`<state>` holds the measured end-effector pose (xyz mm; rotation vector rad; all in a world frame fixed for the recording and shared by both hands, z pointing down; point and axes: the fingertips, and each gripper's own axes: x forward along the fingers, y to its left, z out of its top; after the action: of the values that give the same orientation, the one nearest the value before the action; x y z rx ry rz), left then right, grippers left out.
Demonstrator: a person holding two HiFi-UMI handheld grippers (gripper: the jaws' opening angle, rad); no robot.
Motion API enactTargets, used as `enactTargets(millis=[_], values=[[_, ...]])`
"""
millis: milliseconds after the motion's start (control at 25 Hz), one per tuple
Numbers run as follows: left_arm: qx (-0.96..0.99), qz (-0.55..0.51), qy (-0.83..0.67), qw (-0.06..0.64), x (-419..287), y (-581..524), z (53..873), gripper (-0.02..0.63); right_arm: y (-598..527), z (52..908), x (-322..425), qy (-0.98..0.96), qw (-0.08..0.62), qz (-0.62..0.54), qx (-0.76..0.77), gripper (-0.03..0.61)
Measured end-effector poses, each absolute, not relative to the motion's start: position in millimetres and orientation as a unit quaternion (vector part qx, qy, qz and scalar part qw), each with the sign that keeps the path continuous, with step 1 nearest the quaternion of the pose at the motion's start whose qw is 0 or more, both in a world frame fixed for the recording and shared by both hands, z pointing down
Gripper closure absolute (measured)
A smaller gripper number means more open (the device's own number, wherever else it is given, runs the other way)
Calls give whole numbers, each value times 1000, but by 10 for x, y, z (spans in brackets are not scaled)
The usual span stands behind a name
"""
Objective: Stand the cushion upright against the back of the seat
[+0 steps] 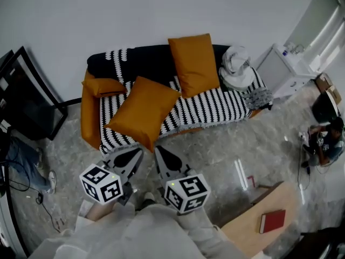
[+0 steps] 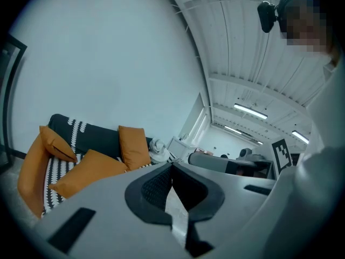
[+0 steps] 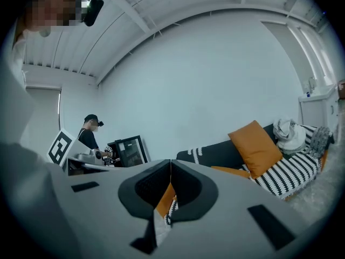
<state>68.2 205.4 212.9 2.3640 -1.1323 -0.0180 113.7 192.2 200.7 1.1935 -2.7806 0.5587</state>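
A striped black-and-white sofa (image 1: pixel 215 107) stands against a white wall (image 1: pixel 135 15) on a grey marble floor (image 1: pixel 259 144), and a wooden desk (image 1: pixel 248 231) is cut off at the lower edge. The large orange cushion (image 1: pixel 143 111) lies tilted on the seat's front left, one corner over the edge. The left tongs (image 1: pixel 135 154) and right tongs (image 1: pixel 161 154), near that corner, are both pressed together and empty; the pale bundle (image 1: pixel 236 63) at the sofa's right end is unclear.
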Motion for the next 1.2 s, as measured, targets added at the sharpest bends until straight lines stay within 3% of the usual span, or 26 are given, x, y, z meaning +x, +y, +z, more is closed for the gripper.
enactTargets(millis=[1200], values=[[881,10,-374,288,69,835,2281,606,740,2239,423,-883,58,207,417,566]])
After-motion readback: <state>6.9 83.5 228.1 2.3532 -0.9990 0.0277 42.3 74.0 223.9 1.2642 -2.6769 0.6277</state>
